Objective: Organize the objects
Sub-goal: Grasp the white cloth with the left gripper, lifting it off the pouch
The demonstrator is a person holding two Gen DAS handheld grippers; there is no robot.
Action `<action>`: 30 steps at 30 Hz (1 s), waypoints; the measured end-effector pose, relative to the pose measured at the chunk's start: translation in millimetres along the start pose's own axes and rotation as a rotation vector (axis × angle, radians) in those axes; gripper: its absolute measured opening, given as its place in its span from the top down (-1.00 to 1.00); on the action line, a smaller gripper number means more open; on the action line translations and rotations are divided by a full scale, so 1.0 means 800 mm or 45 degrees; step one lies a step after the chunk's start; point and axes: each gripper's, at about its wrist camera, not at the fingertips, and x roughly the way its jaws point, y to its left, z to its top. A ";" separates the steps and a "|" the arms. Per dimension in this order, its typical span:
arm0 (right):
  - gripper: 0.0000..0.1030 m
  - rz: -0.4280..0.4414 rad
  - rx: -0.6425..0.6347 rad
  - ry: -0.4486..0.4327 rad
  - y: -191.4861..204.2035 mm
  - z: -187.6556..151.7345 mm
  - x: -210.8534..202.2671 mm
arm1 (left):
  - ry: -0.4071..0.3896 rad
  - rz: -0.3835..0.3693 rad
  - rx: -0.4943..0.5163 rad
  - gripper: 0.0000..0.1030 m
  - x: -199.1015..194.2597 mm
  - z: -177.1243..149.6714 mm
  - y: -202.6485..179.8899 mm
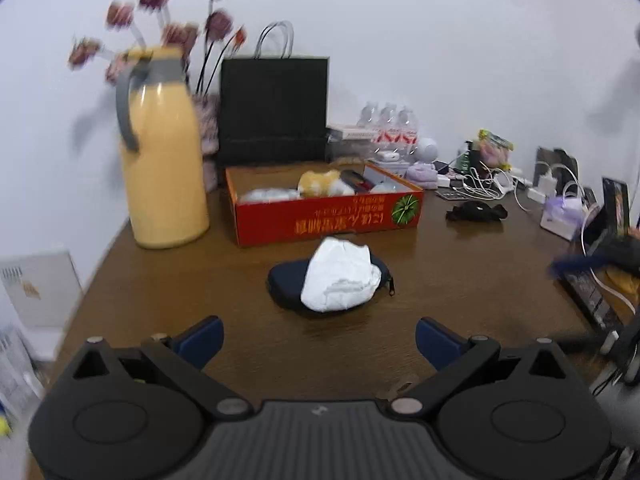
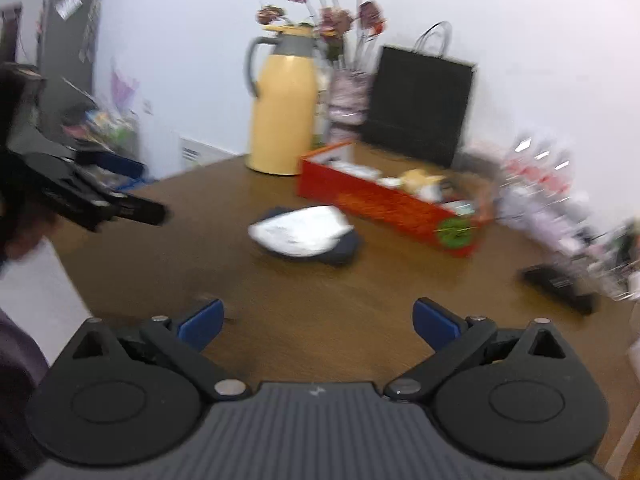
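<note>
A white crumpled packet (image 1: 340, 276) lies on a dark blue zip pouch (image 1: 286, 284) in the middle of the brown table (image 1: 460, 280). Behind them stands a red cardboard box (image 1: 328, 216) holding several small items. My left gripper (image 1: 318, 340) is open and empty, a short way in front of the pouch. In the right wrist view the packet (image 2: 300, 230) on the pouch (image 2: 342, 250) and the red box (image 2: 384, 206) show ahead. My right gripper (image 2: 318, 326) is open and empty, farther back. The left gripper also shows at the left edge (image 2: 92, 200).
A yellow thermos jug (image 1: 162, 152), a vase of dried flowers (image 1: 208, 128) and a black paper bag (image 1: 274, 108) stand at the back. Water bottles (image 1: 386, 124), cables and chargers (image 1: 480, 184), a black cloth (image 1: 476, 213) and other clutter fill the right side.
</note>
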 end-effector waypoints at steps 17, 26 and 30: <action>0.98 -0.195 0.166 0.072 -0.009 -0.002 0.134 | 0.047 0.054 -0.069 -0.94 0.112 0.003 0.002; 0.96 -0.264 0.442 0.014 -0.092 -0.020 0.116 | -0.013 0.042 0.031 -0.78 0.187 0.035 -0.024; 0.68 -0.086 0.304 0.017 -0.062 -0.016 0.115 | 0.037 0.089 0.074 -0.27 0.203 0.032 -0.026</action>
